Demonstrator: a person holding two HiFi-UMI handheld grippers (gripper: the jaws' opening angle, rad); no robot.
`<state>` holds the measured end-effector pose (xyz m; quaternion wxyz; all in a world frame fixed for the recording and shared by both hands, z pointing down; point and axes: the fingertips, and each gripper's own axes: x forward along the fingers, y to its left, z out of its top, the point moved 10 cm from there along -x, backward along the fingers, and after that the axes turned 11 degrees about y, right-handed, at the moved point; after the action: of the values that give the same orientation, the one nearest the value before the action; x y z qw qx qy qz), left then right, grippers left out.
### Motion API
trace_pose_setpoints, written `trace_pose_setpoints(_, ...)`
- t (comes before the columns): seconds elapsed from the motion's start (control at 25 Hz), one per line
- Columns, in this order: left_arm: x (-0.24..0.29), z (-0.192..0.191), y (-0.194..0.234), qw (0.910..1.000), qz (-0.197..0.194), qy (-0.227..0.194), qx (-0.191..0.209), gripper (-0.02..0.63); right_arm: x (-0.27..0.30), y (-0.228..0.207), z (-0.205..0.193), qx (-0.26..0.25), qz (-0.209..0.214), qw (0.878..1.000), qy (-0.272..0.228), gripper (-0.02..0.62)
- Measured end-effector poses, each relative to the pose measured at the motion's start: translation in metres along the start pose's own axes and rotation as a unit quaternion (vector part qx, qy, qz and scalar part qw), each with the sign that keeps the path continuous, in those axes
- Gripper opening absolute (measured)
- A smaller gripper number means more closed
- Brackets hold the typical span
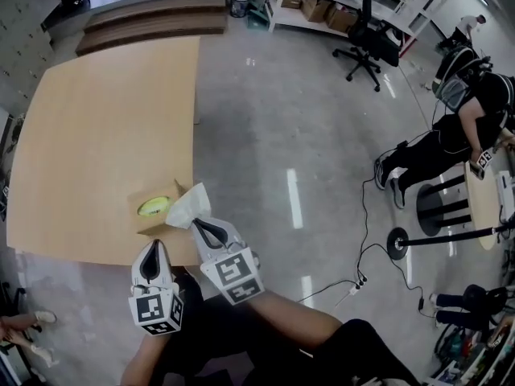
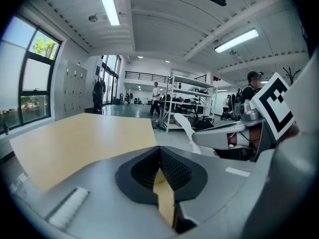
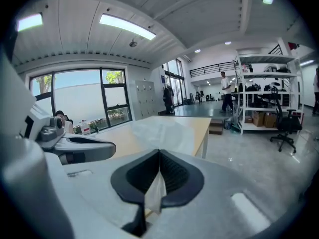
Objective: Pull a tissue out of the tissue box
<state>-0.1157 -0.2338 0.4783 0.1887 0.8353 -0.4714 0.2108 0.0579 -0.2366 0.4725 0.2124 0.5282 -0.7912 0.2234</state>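
Note:
A brown cardboard tissue box (image 1: 163,218) with a yellow-green opening sits near the front edge of the wooden table (image 1: 105,119). A white tissue (image 1: 189,204) rises from beside it. My right gripper (image 1: 208,230) is shut on the tissue's lower end. In the right gripper view the tissue (image 3: 164,133) spreads out ahead of the right gripper (image 3: 159,153), and a strip hangs between its pads. My left gripper (image 1: 150,257) hovers at the table's front edge, left of the right one, jaws together. In the left gripper view the left gripper (image 2: 160,151) shows only a tan sliver under its tips.
The table's right edge (image 1: 195,95) borders shiny floor. An office chair (image 1: 366,43) and shelves stand at the back right. A person (image 1: 467,119) sits at a small round table on the right, and cables (image 1: 354,284) lie on the floor.

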Motion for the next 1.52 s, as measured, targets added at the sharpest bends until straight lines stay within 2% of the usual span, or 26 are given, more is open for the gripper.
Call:
trace_pose_setpoints(0.16, -0.015, -0.016, -0.016, 0.9998, 0.005, 0.015, 0.008, 0.018, -0.021, -0.001, -0.033, 0.020, 0.001, 1.000, 0.012, -0.003)
trace_pose_setpoints(0.32, -0.033, -0.023, -0.025, 0.9998, 0.007, 0.012, 0.017, 0.018, -0.039, 0.010, -0.054, 0.025, 0.004, 1.000, 0.013, -0.003)
trace_pose_setpoints(0.64, -0.076, -0.053, -0.055, 0.9986, -0.027, 0.008, 0.045, 0.018, -0.093, 0.036, -0.087, 0.034, -0.026, 0.999, -0.002, -0.003)
trace_pose_setpoints(1.0, -0.152, -0.124, -0.076, 0.9976, -0.059, 0.032, 0.020, 0.018, -0.168, 0.101, -0.150, 0.051, -0.056, 0.997, 0.022, -0.003)
trace_pose_setpoints(1.2, -0.177, -0.135, -0.096, 0.9965, -0.079, 0.015, 0.025, 0.018, -0.205, 0.123, -0.173, 0.045, -0.065, 0.997, 0.028, -0.003)
trace_pose_setpoints(1.52, -0.197, -0.155, -0.131, 0.9954, -0.090, 0.010, 0.031, 0.018, -0.250, 0.124, -0.203, 0.046, -0.080, 0.995, 0.027, -0.003)
